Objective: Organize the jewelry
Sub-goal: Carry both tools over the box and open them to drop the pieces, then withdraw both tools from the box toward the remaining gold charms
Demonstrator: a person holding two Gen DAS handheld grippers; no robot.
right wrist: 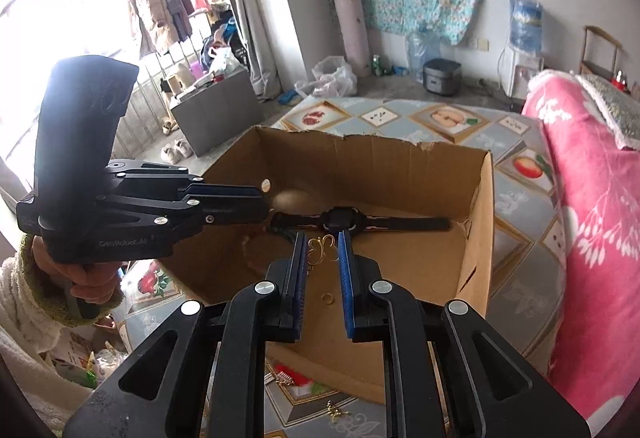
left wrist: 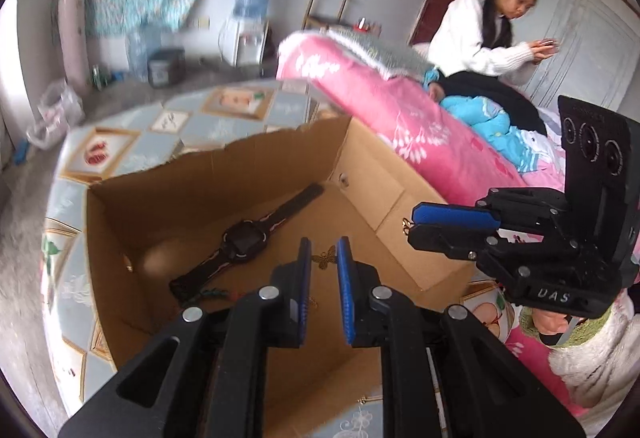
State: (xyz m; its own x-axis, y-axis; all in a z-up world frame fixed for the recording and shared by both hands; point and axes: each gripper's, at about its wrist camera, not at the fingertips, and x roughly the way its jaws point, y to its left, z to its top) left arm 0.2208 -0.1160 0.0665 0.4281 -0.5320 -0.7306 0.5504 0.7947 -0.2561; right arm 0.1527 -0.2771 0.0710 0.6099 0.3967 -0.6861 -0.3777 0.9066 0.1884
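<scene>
Though the black wristwatch (right wrist: 340, 223), gold butterfly pendant (right wrist: 322, 249) and small gold ring (right wrist: 327, 298) lie inside the open cardboard box (right wrist: 478, 222), your narrowed, empty left gripper (left wrist: 323, 260) and right gripper (right wrist: 322, 258) leave gold pieces (right wrist: 335, 411) outside on the worktop (right wrist: 516, 206).

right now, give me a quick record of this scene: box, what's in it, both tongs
box: open cardboard box on patterned table cover
in box: black watch, gold ring
outside box: small gold pieces on the cover
right tongs: shut on gold butterfly
left tongs: shut; whether they hold anything is unclear
</scene>
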